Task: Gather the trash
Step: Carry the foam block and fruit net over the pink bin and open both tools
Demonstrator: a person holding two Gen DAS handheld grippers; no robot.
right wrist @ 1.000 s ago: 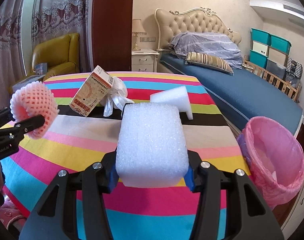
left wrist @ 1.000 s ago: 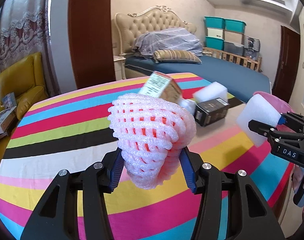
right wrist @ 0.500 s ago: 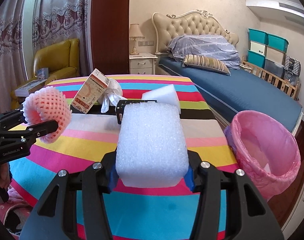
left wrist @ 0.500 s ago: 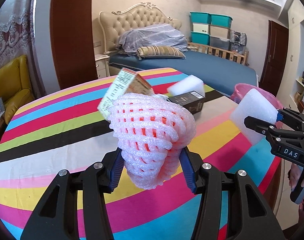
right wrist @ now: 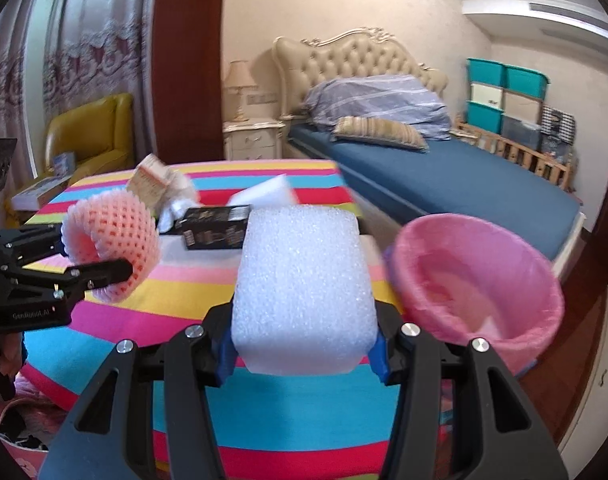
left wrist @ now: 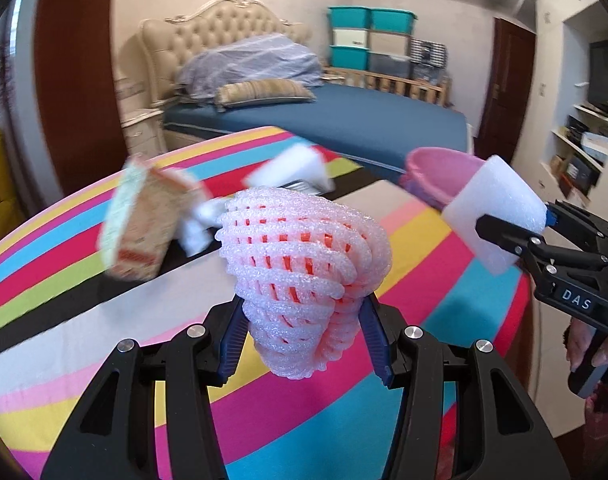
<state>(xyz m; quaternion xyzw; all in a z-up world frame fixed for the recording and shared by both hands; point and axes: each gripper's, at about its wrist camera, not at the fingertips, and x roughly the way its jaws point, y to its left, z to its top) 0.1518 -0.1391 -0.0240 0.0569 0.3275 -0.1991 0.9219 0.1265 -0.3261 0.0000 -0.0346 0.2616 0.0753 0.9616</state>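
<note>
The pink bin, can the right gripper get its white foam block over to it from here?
Probably yes: the right gripper holds the foam block, and the pink bin sits open just right of it, nothing between.

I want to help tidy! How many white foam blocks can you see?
2. One chunky white foam block is clamped in the right gripper; one white foam wedge lies on the striped tablecloth behind the black box. Others may be hidden.
</note>
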